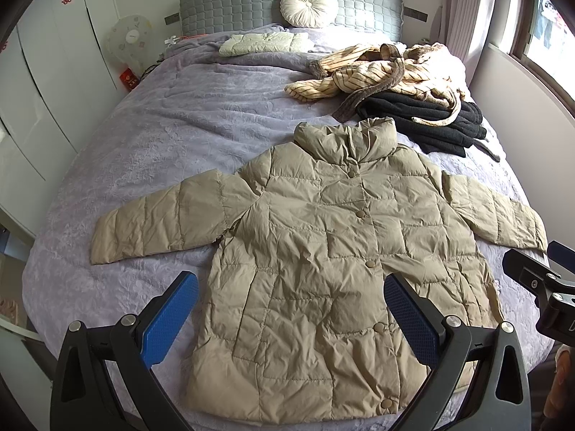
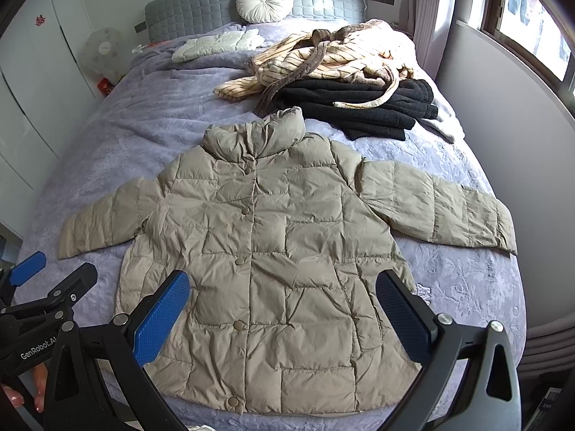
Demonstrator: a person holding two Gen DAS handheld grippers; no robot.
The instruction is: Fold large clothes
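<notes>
A beige quilted puffer jacket (image 1: 323, 251) (image 2: 273, 251) lies flat and face up on the bed, buttoned, collar toward the headboard, both sleeves spread out to the sides. My left gripper (image 1: 291, 323) hovers open above the jacket's lower left part, nothing between its blue pads. My right gripper (image 2: 284, 319) hovers open over the jacket's lower right half, also holding nothing. The right gripper (image 1: 550, 287) shows at the right edge of the left wrist view. The left gripper (image 2: 32, 287) shows at the left edge of the right wrist view.
The bed has a lavender cover (image 1: 161, 136). A striped cream robe (image 1: 388, 68) lies on folded black clothing (image 1: 431, 118) at the far right. A folded pale jacket (image 1: 262, 43) and round cushion (image 1: 309, 5) sit by the grey headboard. A fan (image 1: 131, 37) stands left; a window wall right.
</notes>
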